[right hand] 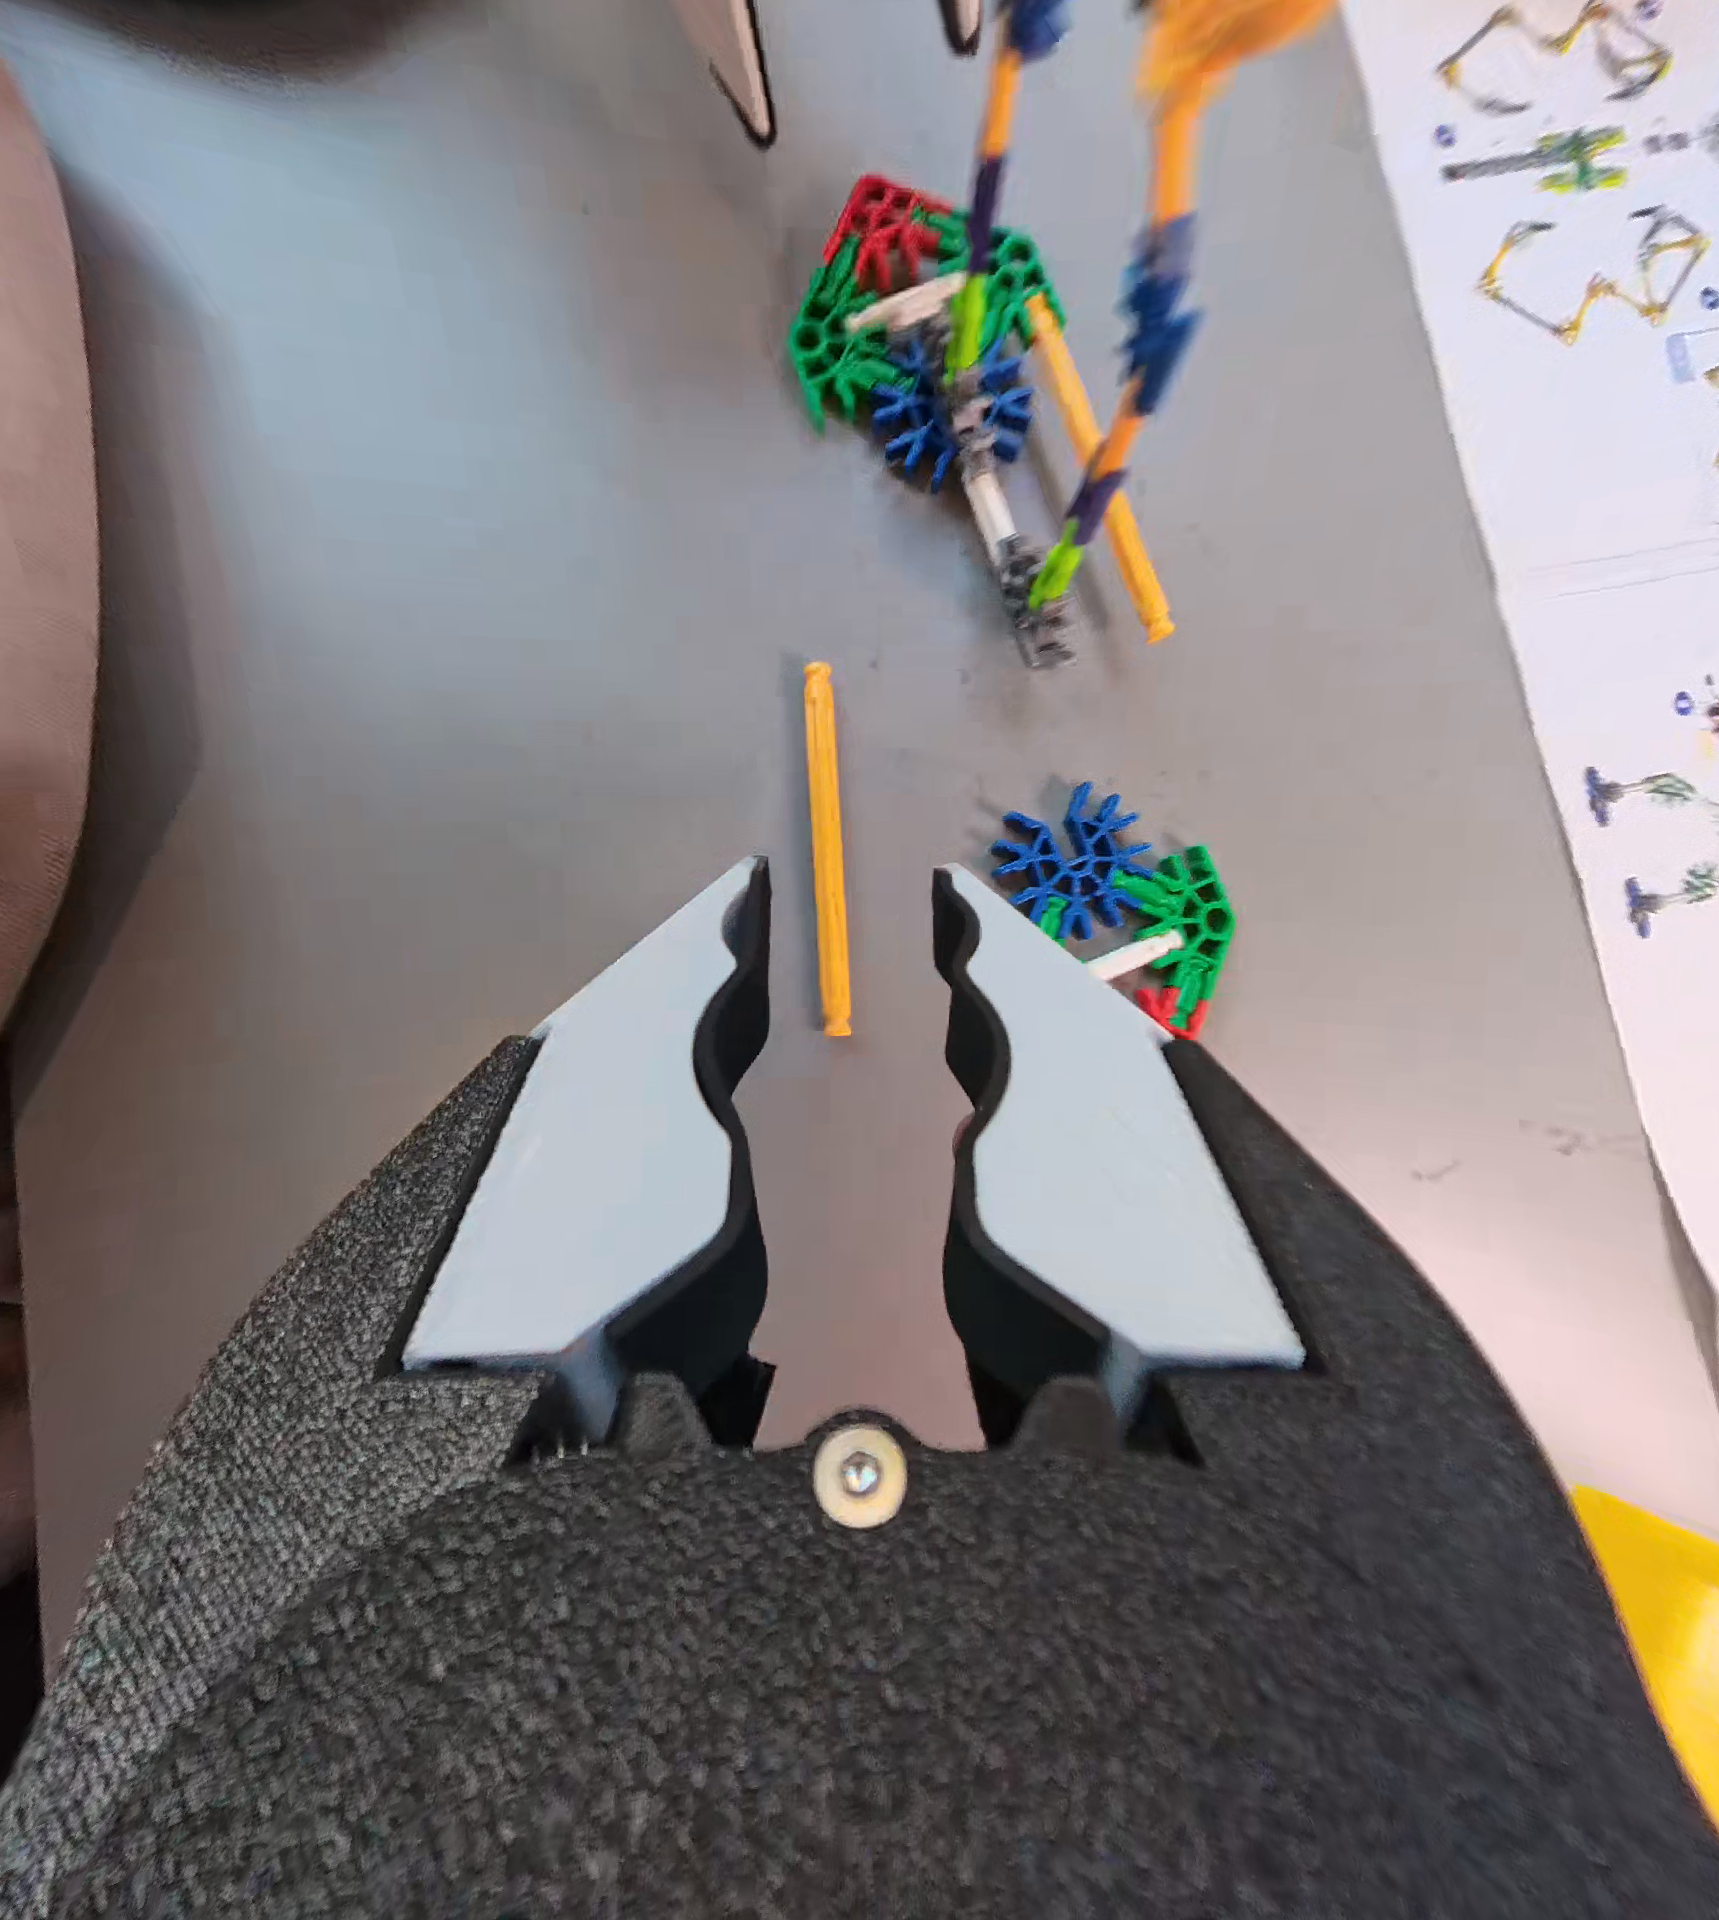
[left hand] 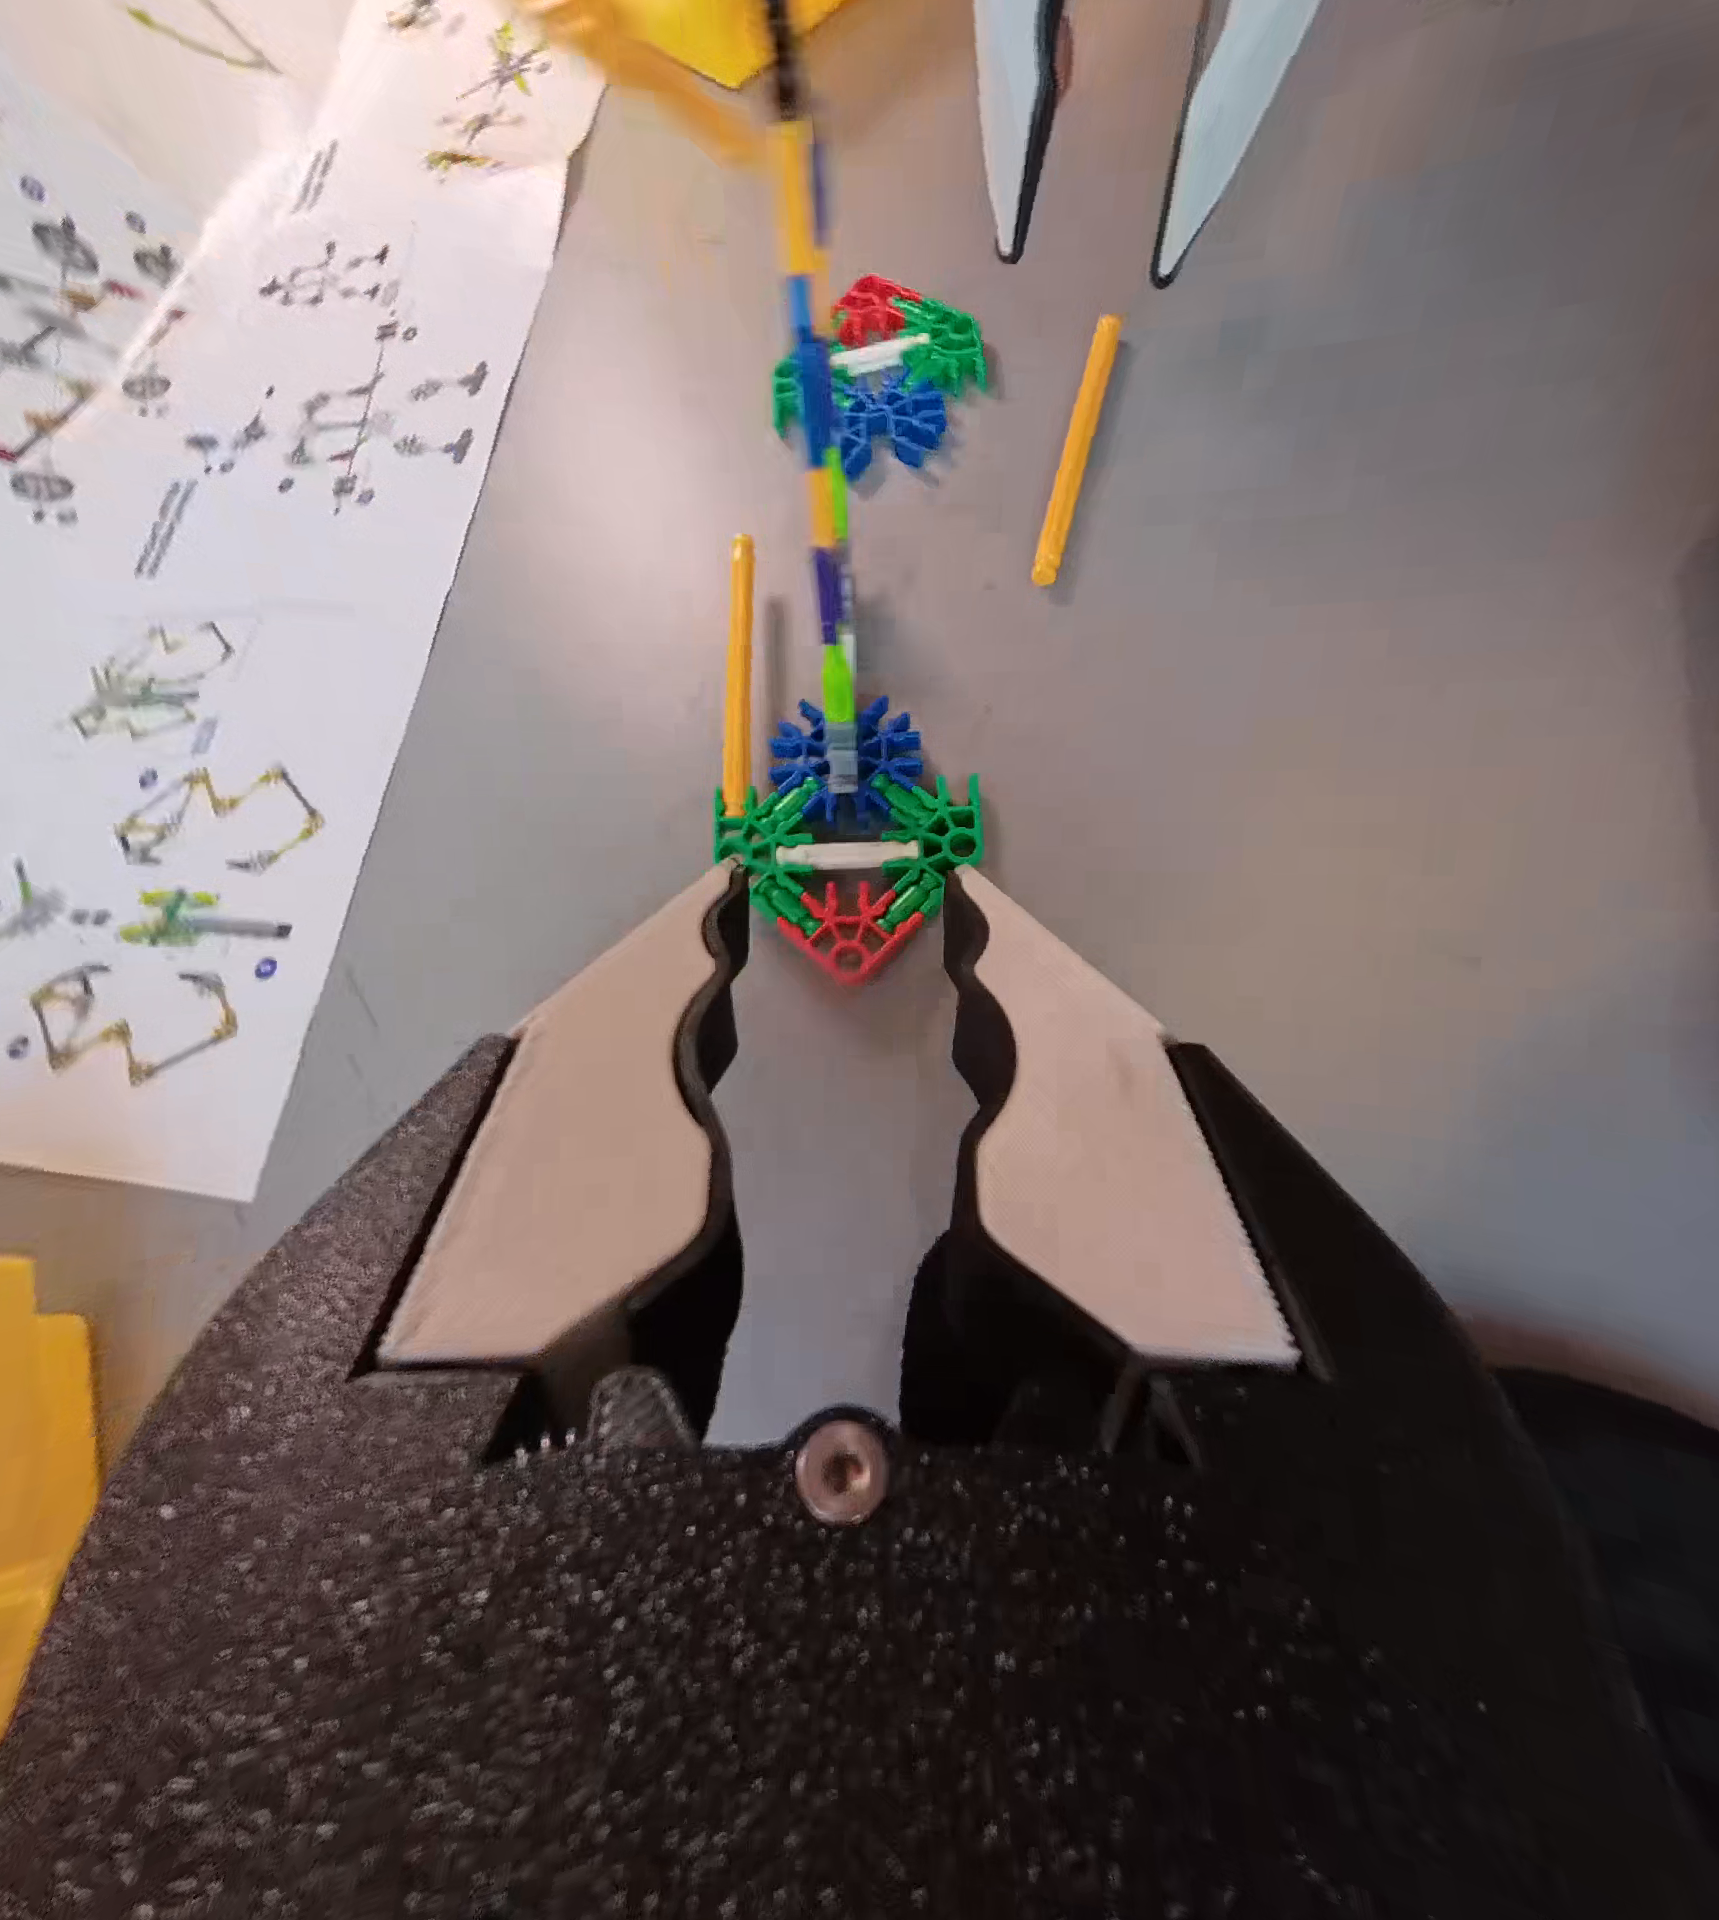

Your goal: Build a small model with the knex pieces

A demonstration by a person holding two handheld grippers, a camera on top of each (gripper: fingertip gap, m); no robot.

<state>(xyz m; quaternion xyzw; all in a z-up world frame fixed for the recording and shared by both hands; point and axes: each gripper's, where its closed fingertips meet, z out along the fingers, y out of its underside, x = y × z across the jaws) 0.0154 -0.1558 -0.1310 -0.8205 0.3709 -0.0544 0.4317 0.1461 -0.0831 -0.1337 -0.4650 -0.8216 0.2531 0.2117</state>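
Left tool [left hand: 847, 883] spread wide, tips flanking the red, green and blue connector cluster [left hand: 847, 862] on the grey bench [left hand: 1354, 831], nothing gripped; whether the tips actually touch the green corners, impossible to tell. Yellow rod [left hand: 739, 675] plugged into the cluster's left green corner, pointing away. Long multicoloured rod chain [left hand: 824, 488] running off from the blue hub, blurred, passing over a second cluster [left hand: 881, 384] farther out. Loose yellow rod [left hand: 1075, 452] lying apart to the right. Right tool [right hand: 850, 883] equally wide, empty, straddling the near half of that loose yellow rod [right hand: 826, 847], no visible contact. Second cluster [right hand: 1125, 904] just beside its right finger, partly tucked under it. Risks, as a judgement: an uneven squeeze on the left could skid or pop the cluster loose, since the tips sit on slanted edges; the thin rod on the right could roll or tip if pinched off-centre; the finger could also nudge the neighbouring cluster. Instruction sheet [left hand: 159, 623] off to the side, yellow box [right hand: 1707, 1683] at the edge.
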